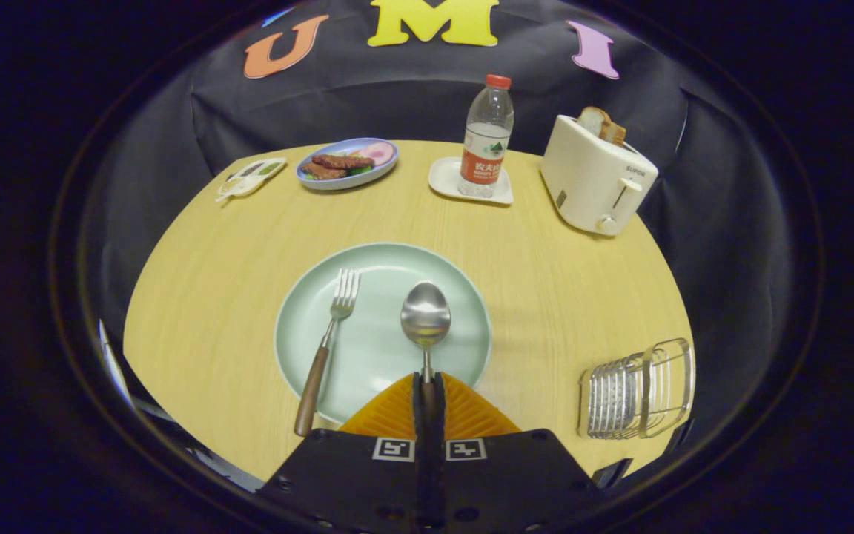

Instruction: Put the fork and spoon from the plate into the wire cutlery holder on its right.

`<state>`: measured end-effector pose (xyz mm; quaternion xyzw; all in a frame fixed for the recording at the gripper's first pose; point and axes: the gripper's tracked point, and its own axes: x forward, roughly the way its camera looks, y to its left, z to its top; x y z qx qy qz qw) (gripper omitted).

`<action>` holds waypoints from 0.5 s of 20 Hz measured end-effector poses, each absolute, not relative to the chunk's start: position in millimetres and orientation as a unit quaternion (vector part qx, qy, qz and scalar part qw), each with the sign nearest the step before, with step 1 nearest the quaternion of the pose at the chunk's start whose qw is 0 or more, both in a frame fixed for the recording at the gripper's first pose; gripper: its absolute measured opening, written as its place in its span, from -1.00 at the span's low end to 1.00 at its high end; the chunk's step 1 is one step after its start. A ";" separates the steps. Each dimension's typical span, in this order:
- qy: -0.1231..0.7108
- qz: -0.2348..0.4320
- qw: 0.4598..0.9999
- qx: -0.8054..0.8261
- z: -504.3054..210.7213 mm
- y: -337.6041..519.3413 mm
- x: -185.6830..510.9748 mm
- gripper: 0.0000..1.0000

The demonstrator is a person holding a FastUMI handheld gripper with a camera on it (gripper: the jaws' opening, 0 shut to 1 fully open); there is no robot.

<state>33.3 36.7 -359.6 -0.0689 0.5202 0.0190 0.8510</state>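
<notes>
The tool is clamped on the spoon's handle, both fingers pressing it, the bowl resting on the green plate near the tabletop's front edge. The fork lies left of the spoon on the plate, handle overhanging the rim. The wire cutlery holder sits at the front right corner.

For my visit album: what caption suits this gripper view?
Gripper shut on spoon handle over the plate; fork waits beside it, wire cutlery holder right.
</notes>
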 end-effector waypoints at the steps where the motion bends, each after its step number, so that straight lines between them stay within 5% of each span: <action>1: 0.529 0.024 0.846 -0.065 -349.2 35.1 30.3 -0.99; 10: 0.581 0.005 0.813 -0.047 -242.1 -73.9 -6.2 -0.99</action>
